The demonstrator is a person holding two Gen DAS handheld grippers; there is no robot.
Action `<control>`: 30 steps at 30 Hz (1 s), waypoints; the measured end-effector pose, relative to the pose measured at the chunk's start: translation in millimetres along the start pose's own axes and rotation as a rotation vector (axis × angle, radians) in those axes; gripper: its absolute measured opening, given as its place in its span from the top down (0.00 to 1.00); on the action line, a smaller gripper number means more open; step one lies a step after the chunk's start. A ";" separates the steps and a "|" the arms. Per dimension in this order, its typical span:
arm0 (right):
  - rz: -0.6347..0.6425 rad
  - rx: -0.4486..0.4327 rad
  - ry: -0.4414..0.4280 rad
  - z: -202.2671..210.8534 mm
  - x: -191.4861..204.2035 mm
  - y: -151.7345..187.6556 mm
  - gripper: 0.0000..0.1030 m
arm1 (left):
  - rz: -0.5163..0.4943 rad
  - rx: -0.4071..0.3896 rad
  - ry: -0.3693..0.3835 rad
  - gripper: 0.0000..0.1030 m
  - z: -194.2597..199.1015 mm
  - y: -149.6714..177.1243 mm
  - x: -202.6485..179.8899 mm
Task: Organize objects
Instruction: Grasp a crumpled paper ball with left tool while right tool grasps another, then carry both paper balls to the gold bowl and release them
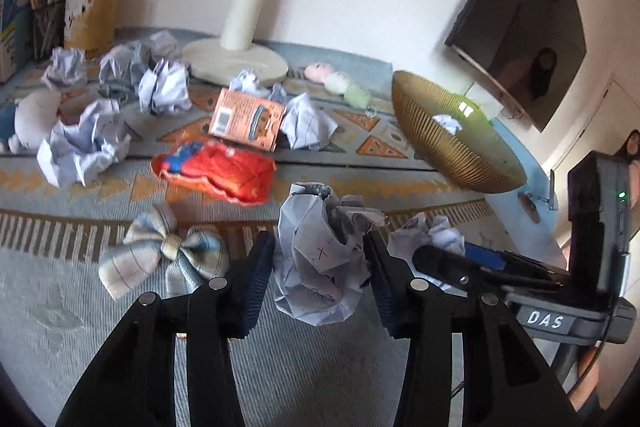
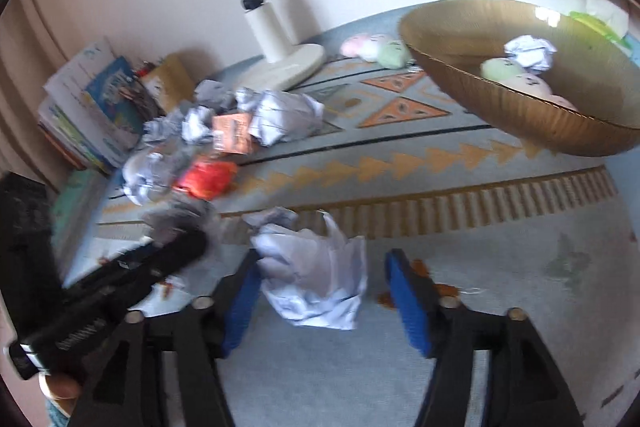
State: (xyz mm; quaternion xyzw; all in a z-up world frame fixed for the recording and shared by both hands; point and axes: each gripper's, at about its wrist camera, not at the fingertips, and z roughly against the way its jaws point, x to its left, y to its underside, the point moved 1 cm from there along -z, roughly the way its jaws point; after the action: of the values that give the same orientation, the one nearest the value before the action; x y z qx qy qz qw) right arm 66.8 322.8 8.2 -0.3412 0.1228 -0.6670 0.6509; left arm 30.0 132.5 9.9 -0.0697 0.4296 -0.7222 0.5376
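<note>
Left gripper (image 1: 320,267) is being held closed on a crumpled paper ball (image 1: 320,259) – both pads pressing its sides, ball apparently lifted off the rug. Right gripper (image 2: 320,291) is being held with jaws wide around a second paper wad (image 2: 316,283); only the left pad looks to be touching, so no grip is judged yet.

Progress is being judged early: the gold bowl (image 2: 500,131) is holding one paper ball (image 2: 530,51) and some pastel squishies (image 2: 516,79). Left of the bowl, a paper pile (image 1: 120,107), red pouch (image 1: 216,171), orange carton (image 1: 248,119) and plaid bow (image 1: 168,255) are lying unsorted.

Right view is being blurred by motion – the orange bits beside its right pad cannot be identified. Bowl's far rim is being cut off.
</note>
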 end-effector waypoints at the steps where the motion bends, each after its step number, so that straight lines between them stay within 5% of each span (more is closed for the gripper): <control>1: 0.002 -0.009 0.002 -1.0 -1.6 2.0 0.33 | -0.006 0.001 0.006 0.58 0.7 1.8 0.0; 10: 0.029 -0.008 -0.035 -2.9 12.1 11.6 0.33 | -0.019 -0.015 -0.002 0.58 7.4 6.3 -0.1; 13: 0.021 -0.013 -0.025 -5.6 18.3 14.1 0.51 | -0.020 -0.017 -0.002 0.58 7.3 6.4 -0.7; 16: 0.041 -0.039 -0.003 -4.8 23.4 16.9 0.53 | -0.024 -0.021 -0.009 0.58 7.4 6.8 -1.8; 30: -0.050 -0.077 -0.087 17.1 7.0 18.7 0.55 | -0.034 -0.038 -0.025 0.58 10.0 8.8 -4.9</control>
State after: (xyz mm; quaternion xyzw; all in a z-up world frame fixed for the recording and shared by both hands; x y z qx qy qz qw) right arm 92.6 318.7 11.5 -0.3977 0.1114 -0.6624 0.6250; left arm 43.9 130.7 11.8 -0.0963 0.4351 -0.7220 0.5293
